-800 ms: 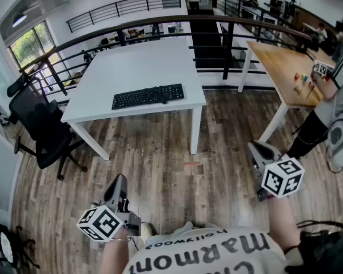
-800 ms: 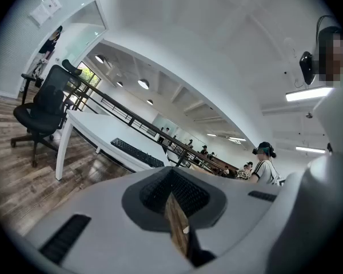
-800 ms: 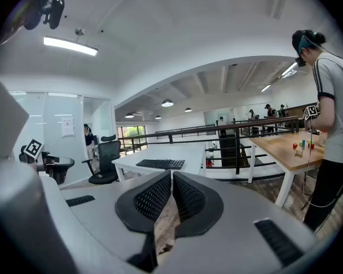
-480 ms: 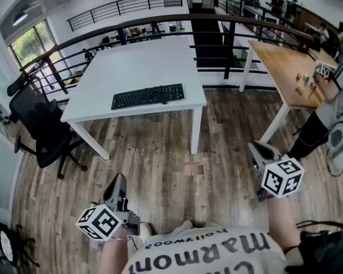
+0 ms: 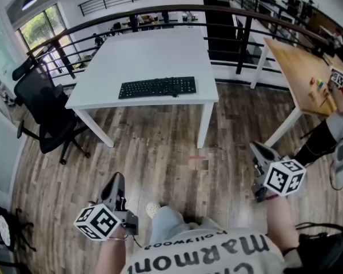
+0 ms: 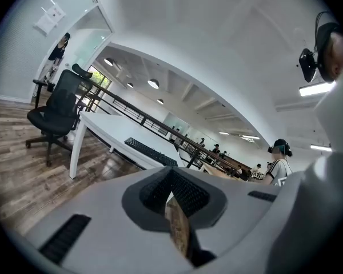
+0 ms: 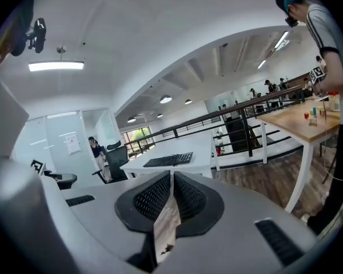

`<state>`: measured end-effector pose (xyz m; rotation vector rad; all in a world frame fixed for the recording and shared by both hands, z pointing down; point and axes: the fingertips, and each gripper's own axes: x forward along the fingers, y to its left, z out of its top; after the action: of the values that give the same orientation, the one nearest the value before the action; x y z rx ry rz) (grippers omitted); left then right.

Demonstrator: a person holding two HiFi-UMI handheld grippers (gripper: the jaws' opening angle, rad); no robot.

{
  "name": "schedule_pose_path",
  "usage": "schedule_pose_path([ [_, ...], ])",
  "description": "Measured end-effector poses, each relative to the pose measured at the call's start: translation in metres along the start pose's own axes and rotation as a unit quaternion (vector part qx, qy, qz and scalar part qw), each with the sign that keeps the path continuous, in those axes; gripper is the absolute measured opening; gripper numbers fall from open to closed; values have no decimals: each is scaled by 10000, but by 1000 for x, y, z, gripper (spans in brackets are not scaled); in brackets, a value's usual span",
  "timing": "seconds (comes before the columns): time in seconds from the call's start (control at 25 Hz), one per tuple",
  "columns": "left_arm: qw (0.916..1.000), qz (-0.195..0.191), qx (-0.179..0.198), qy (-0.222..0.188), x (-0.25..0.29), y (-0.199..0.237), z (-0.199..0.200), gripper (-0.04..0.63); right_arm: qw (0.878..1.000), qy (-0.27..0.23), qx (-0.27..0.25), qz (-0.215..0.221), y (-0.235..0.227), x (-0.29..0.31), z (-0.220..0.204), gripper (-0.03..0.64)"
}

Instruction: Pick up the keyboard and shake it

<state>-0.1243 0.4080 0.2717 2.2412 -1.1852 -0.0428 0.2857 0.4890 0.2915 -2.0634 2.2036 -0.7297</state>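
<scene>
Head view: black keyboard (image 5: 158, 87), flat, slim and rectangular, lying lengthwise near the front edge of a matte white table (image 5: 143, 50) on straight white legs. The left gripper (image 5: 116, 180) and right gripper (image 5: 259, 151) are held low over the wood-grain plank floor (image 5: 160, 144), both well apart from the keyboard, which sits ahead and between them. A black office chair (image 5: 43, 110) stands at the table's left and a wooden table (image 5: 303, 73) off to the right.

Left gripper view: the left gripper (image 6: 170, 173) has its grey jaws pressed together with nothing between them (the pads are black and finely ribbed). The keyboard (image 6: 150, 152) shows far beyond the tips, on the white table (image 6: 100, 127).

Right gripper view: the right gripper (image 7: 171, 177) is likewise closed and empty. The keyboard (image 7: 170, 160) lies straight ahead on the tabletop, distant, with a dark metal railing (image 7: 240, 110) behind it.
</scene>
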Motion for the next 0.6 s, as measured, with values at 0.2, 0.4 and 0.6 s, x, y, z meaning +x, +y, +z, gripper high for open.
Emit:
schedule_pose_path([
  [0.2, 9997, 190, -87, 125, 15, 18, -1, 3, 9995, 299, -34, -58, 0, 22, -9, 44],
  [0.4, 9995, -107, -188, 247, 57, 27, 4, 3, 9986, 376, 176, -334, -14, 39, -9, 44],
  [0.6, 9985, -393, -165, 344, 107, 31, 16, 3, 9971, 548, 238, -482, -23, 73, -10, 44],
])
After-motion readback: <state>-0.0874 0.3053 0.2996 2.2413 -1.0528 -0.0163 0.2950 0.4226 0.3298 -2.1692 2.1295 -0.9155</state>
